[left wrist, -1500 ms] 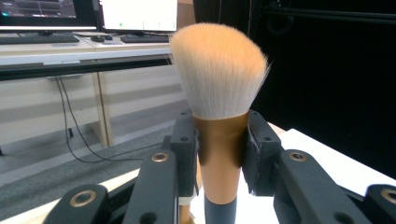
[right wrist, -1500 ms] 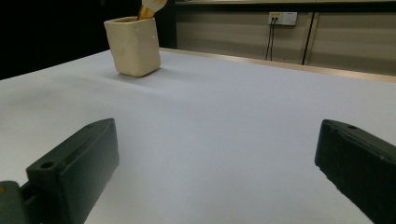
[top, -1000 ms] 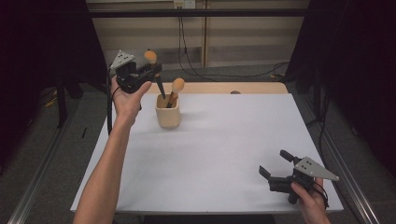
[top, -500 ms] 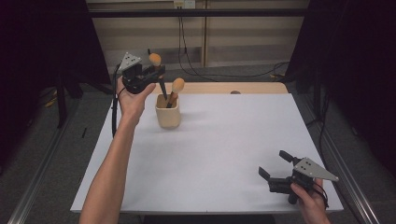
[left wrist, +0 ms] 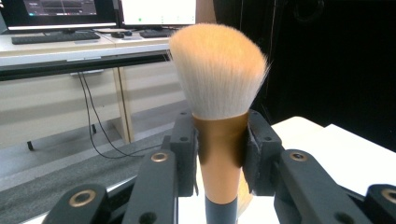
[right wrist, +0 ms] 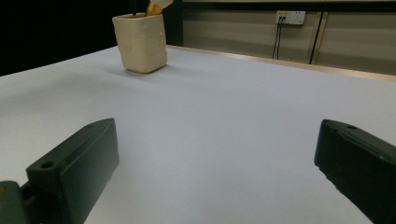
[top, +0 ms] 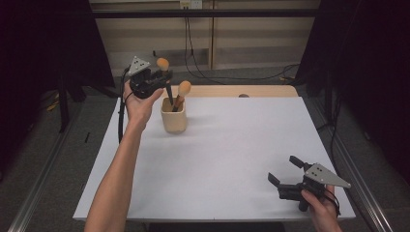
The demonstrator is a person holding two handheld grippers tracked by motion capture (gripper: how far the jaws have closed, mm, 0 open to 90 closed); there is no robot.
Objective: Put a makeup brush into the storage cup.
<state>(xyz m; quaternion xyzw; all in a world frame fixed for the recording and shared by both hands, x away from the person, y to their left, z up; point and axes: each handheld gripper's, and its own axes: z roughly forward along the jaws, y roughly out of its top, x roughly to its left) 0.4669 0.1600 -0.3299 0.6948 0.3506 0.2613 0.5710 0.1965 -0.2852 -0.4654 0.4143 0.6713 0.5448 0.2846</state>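
Left gripper clamps a brush above the cup. Right gripper, well apart from the cup, gapes empty.

High view: even overhead light brightens the white rectangular table top, surroundings falling to near-black; the cream ceramic cup casts a faint soft shadow. Left gripper view: the peach-bristled, copper-ferruled makeup brush is sharp, background slightly soft. Right gripper view: near black jaws blurred; mild grain.
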